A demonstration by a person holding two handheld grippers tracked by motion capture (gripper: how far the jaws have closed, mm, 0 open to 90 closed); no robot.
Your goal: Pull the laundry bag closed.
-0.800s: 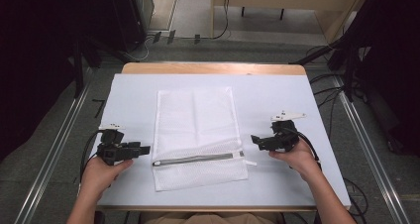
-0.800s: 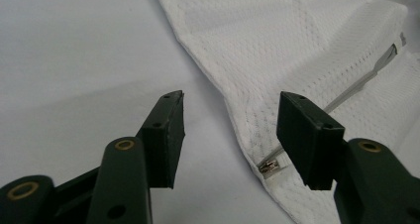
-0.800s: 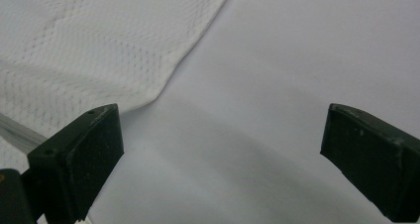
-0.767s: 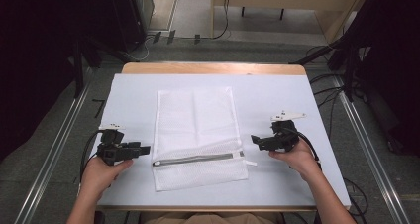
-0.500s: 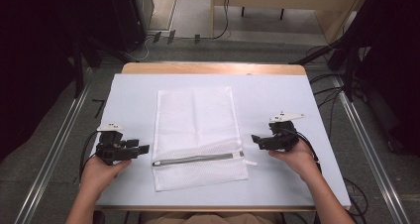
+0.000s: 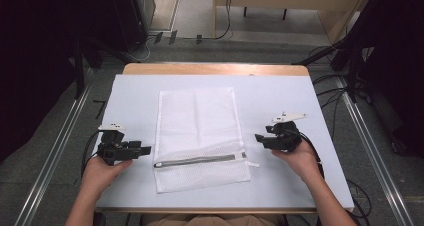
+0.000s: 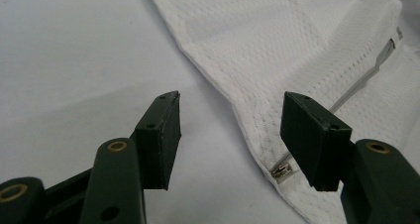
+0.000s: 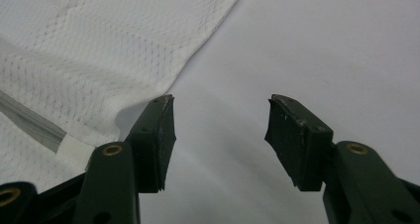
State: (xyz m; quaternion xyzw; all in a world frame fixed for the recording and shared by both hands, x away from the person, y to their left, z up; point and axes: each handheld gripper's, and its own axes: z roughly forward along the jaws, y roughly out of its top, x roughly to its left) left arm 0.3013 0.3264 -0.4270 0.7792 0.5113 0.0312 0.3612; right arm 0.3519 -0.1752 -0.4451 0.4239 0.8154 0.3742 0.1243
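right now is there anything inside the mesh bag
The white mesh bag lies flat on the white table with its zipper closed and no bulge showing. The weave looks plain white throughout, so it seems empty, though a thin flat item could stay hidden.

A mesh bag (image 6: 200, 138) lies mid-table (image 6: 280, 93), between the left gripper (image 6: 146, 149) and right gripper (image 6: 258, 137).

A white mesh bag (image 6: 200, 136) with a grey zipper (image 6: 197, 161) is laid on the pale blue-white table (image 6: 280, 91); black grippers flank it.
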